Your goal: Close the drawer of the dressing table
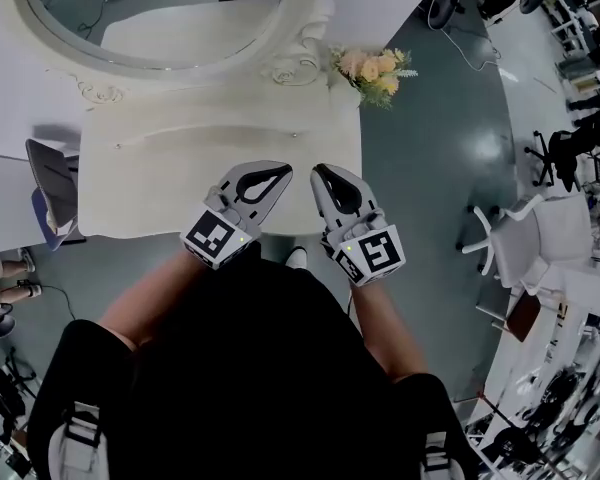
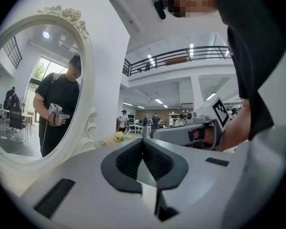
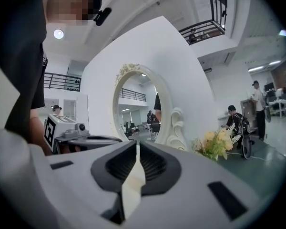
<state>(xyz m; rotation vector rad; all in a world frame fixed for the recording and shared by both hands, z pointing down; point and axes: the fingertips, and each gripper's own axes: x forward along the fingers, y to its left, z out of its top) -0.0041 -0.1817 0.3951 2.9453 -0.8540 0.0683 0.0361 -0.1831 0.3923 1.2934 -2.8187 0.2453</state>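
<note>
Seen from above in the head view, the cream dressing table [image 1: 160,178] carries an oval mirror [image 1: 150,8] at its back. Its front face is hidden under the top, so no drawer shows. My left gripper [image 1: 283,172] and right gripper [image 1: 320,172] hover side by side over the table's front edge, pointing toward the mirror. Both are shut with nothing between the jaws. In the left gripper view the left gripper [image 2: 142,140] faces the mirror [image 2: 38,89]. In the right gripper view the right gripper [image 3: 136,142] points at the mirror [image 3: 140,113], its pads pressed together.
A bunch of pale flowers [image 1: 372,71] stands at the table's back right corner. A chair [image 1: 50,193] sits off the table's left end. A white office chair [image 1: 540,233] stands on the green floor to the right, with more furniture beyond.
</note>
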